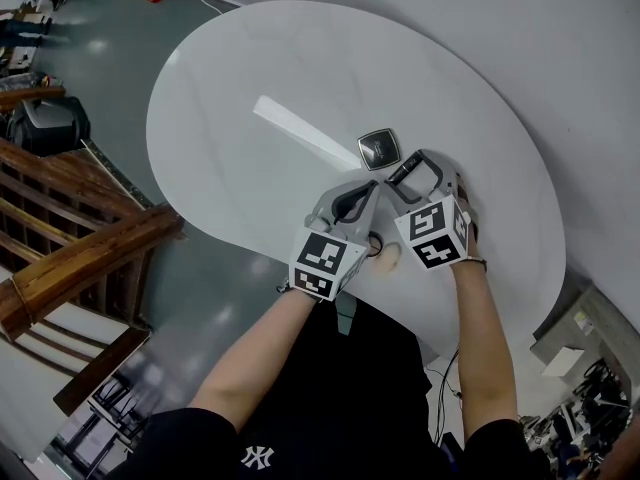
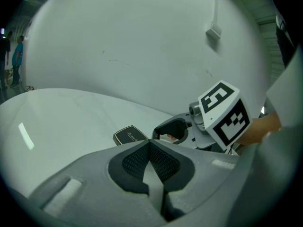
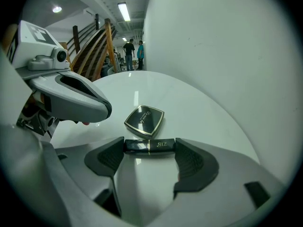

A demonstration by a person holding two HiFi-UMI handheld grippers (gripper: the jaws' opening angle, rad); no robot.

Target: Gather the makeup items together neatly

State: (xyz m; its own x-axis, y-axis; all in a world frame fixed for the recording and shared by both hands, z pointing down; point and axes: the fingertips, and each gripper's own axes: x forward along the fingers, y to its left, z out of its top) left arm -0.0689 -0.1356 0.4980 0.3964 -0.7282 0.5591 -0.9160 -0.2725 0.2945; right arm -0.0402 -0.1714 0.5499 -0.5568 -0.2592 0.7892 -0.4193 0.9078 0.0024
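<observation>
A black lipstick tube [image 3: 142,146] with gold print lies crosswise on the white table, right between the pads of my right gripper [image 3: 149,149]. The jaws stand wide and I see no squeeze on it. Just beyond it rests a black square compact [image 3: 144,119] with a gold rim, also seen in the head view [image 1: 379,148] and the left gripper view [image 2: 130,135]. My left gripper [image 2: 149,143] is shut with nothing between its pads. It hovers close beside the right gripper [image 1: 405,171], to its left [image 1: 366,190].
The round white table [image 1: 250,118] stands against a white wall [image 1: 560,58]. Its front edge is near the person's body. A wooden staircase [image 1: 70,238] and grey floor lie to the left, and people stand far off in the background [image 3: 135,53].
</observation>
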